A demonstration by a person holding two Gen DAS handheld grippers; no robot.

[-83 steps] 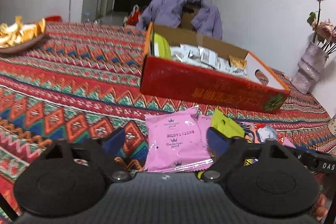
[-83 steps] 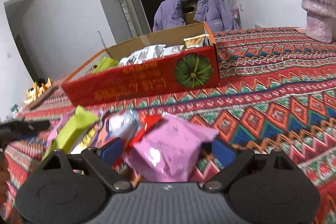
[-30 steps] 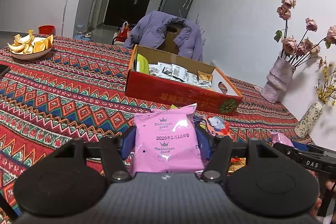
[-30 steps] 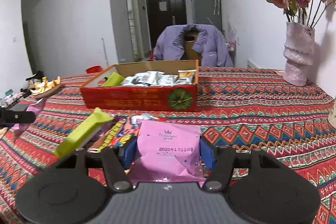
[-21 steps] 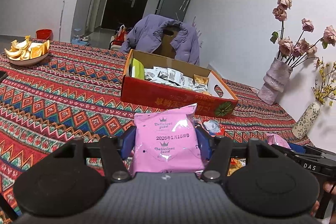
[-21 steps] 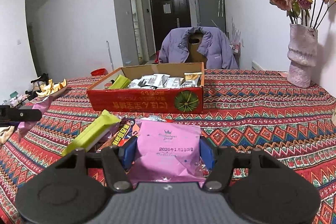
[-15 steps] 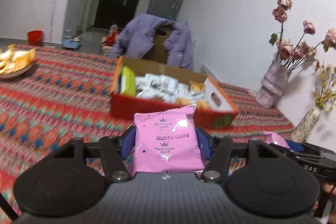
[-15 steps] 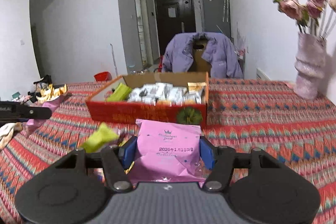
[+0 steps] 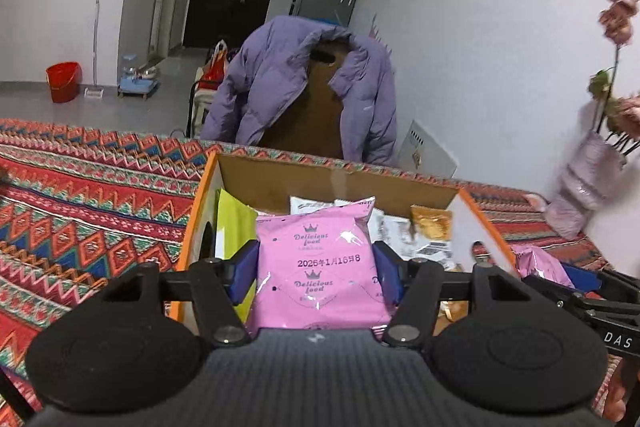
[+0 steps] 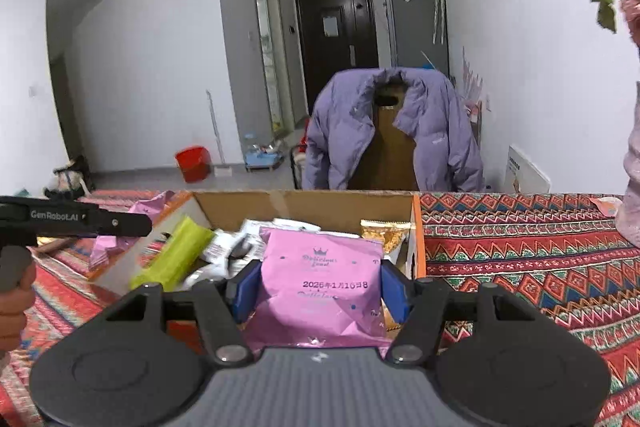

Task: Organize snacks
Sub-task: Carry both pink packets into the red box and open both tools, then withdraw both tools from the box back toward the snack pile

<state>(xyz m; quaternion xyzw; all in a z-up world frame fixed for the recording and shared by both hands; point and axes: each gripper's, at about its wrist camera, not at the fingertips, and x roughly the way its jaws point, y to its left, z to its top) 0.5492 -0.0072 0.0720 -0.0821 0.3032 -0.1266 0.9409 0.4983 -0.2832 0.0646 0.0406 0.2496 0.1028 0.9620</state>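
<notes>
My left gripper (image 9: 316, 277) is shut on a pink snack packet (image 9: 320, 267) and holds it over the near edge of the open cardboard box (image 9: 332, 183). My right gripper (image 10: 320, 285) is shut on a second pink snack packet (image 10: 320, 279), held over the same box (image 10: 304, 205) toward its right end. The box holds a green packet (image 9: 234, 227), white sachets (image 9: 394, 229) and a golden packet (image 9: 430, 223). The right gripper with its pink packet shows at the right of the left wrist view (image 9: 540, 263). The left gripper shows at the left of the right wrist view (image 10: 76, 217).
The box sits on a table with a red patterned cloth (image 10: 520, 247). A pink vase of flowers (image 9: 580, 195) stands at the right by the wall. A chair with a purple jacket (image 10: 388, 131) is behind the table.
Both grippers have moved forward with their pink packets, from above the loose snacks in front of the box to over the box itself.
</notes>
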